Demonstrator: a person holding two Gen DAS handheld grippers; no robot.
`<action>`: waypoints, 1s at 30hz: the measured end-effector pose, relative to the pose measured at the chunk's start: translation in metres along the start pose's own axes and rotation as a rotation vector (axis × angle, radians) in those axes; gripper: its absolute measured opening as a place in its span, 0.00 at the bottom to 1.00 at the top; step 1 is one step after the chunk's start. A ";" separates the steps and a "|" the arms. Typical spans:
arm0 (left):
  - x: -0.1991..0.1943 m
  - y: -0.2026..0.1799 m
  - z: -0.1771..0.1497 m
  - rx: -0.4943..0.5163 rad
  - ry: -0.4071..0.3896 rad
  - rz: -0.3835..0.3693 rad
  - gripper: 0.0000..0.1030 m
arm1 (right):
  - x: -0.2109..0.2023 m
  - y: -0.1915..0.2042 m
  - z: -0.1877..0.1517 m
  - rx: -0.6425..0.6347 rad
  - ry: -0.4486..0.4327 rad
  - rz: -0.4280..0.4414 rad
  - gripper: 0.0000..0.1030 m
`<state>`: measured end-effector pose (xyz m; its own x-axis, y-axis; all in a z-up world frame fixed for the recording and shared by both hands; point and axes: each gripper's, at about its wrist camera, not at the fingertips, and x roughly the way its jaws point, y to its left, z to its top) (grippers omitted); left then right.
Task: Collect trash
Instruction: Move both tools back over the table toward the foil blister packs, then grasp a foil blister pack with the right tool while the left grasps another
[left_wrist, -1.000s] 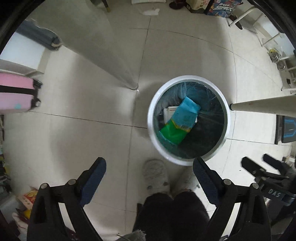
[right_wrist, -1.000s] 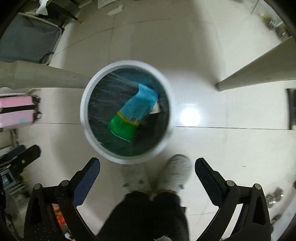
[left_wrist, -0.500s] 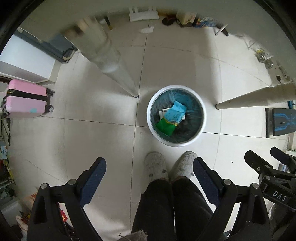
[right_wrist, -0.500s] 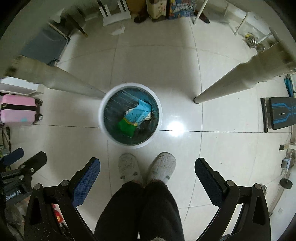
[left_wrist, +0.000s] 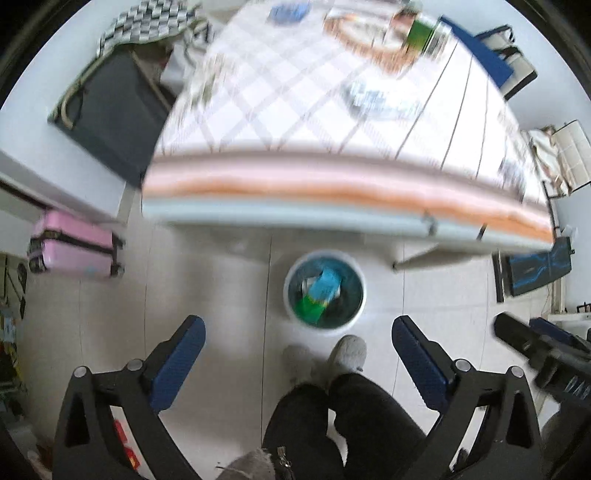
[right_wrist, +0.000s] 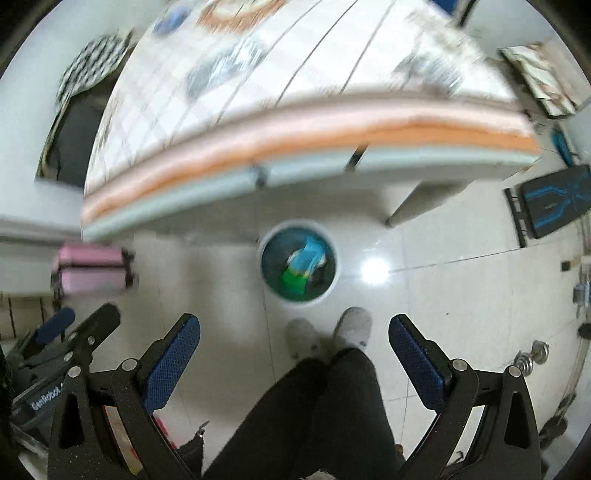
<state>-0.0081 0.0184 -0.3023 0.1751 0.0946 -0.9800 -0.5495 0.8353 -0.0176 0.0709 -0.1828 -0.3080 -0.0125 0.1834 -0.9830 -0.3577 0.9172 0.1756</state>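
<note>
Blue-and-green wrapper (left_wrist: 320, 293) already lies in the round white bin (left_wrist: 360, 295) — table litter above it remains; left gripper (left_wrist: 297, 343) jaws opening, right gripper (right_wrist: 294, 341) spread, both empty.

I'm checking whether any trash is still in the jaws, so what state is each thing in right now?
Left gripper: jaws opening, nothing between them.
Right gripper: jaws wide apart, empty.
Trash bin: upright on the floor, lined, no lid.
Blue and green packet: lying inside the bin, on top.
Pink suitcase: closed, on its side on the floor.
Table: covered with a cloth, items on top too blurred to name.
</note>
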 end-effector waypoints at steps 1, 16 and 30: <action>-0.002 -0.003 0.009 0.007 -0.019 0.005 1.00 | -0.013 -0.008 0.014 0.017 -0.023 0.001 1.00; 0.069 -0.110 0.144 0.305 -0.058 0.285 1.00 | 0.045 -0.097 0.204 -0.486 0.190 -0.383 1.00; 0.102 -0.136 0.199 0.791 -0.020 0.328 1.00 | 0.065 -0.119 0.254 -0.136 0.199 -0.073 0.60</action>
<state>0.2472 0.0225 -0.3603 0.1249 0.4007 -0.9076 0.1553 0.8956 0.4168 0.3498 -0.1904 -0.3795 -0.1612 0.0327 -0.9864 -0.4867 0.8668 0.1083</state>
